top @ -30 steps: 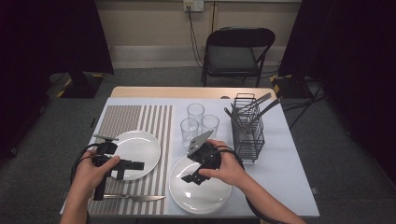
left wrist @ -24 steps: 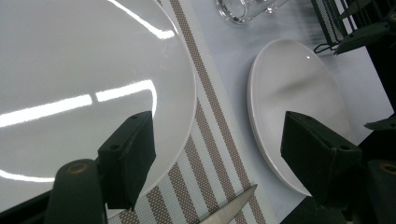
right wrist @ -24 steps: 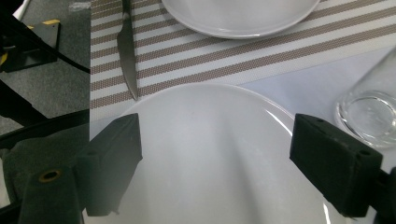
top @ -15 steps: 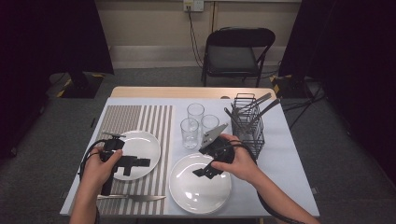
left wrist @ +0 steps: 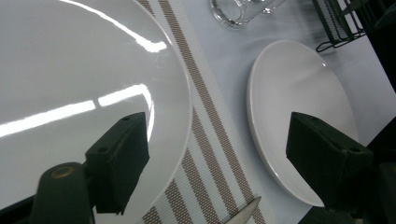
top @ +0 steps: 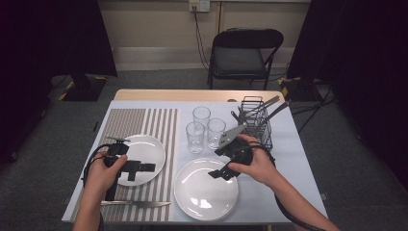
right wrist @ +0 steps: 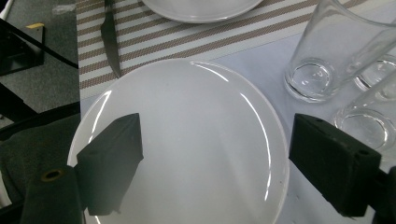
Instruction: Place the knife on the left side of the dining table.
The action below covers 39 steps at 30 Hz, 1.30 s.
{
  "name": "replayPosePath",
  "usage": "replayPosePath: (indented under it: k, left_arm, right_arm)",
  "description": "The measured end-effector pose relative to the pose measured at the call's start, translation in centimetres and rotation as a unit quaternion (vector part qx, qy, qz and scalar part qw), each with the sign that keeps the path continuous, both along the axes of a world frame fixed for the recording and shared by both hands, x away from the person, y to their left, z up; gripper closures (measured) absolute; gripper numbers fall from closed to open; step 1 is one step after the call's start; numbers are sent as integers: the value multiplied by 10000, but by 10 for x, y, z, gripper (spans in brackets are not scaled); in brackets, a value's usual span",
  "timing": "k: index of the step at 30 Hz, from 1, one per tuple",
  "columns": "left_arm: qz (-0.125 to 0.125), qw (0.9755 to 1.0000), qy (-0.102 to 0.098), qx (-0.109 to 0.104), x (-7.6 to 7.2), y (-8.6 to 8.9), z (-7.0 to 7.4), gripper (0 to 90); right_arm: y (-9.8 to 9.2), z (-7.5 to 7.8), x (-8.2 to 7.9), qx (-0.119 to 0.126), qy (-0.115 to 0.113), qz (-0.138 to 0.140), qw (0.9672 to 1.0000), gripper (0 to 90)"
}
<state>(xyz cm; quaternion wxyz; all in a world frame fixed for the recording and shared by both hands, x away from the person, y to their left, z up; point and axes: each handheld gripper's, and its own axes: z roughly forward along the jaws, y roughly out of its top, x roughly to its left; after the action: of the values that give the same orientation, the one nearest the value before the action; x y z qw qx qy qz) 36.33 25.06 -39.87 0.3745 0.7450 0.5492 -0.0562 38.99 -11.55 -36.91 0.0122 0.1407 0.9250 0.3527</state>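
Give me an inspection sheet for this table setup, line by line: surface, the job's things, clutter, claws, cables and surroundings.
Surface: table under a pale cloth, striped placemat on its left part.
Job's things: left plate on the placemat; right plate on the cloth; knife along the placemat's near edge.
Clutter: three empty glasses standing together; wire caddy with utensils sticking out.
Claws: left claw open over the left plate, jaws just opening wider, nothing between them; right claw open above the right plate, empty.
Cables: one trailing from each claw toward the person.
Surroundings: folding chair behind the table, wall outlet, dark curtains either side.
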Motion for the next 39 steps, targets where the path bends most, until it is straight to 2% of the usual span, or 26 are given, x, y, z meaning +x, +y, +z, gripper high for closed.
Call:
replayPosePath:
  k: [4, 12, 15, 21, 24, 33, 39]
  left_arm:
    - [-30, 10000, -11, -48, 3, -3, 0, 174]
    - [6, 10000, -58, 11, 3, -3, -2, 174]
    - [-62, 9999, -60, 63, 3, -3, -3, 174]
    - [-17, 10000, -46, 44, 3, -3, -4, 174]
    - [-21, 10000, -46, 41, 3, -3, -4, 175]
    - [-101, 9999, -59, 49, 3, -4, -4, 177]
    - [-57, 9999, -52, 110, 2, -2, -6, 179]
  right_arm:
    - [-6, 4, 0, 25, -27, -57, 10000, 170]
    - [-17, 8, -1, -36, 0, -83, 10000, 166]
    - [-23, 10, 0, -96, -3, -83, 9999, 165]
    - [-33, 17, 1, -109, -33, -97, 9999, 164]
    - [-38, 19, 2, -11, 20, -127, 9999, 165]
    - [-46, 25, 0, -86, 18, -157, 9998, 164]
    - [-55, 33, -2, -94, -33, -141, 9999, 163]
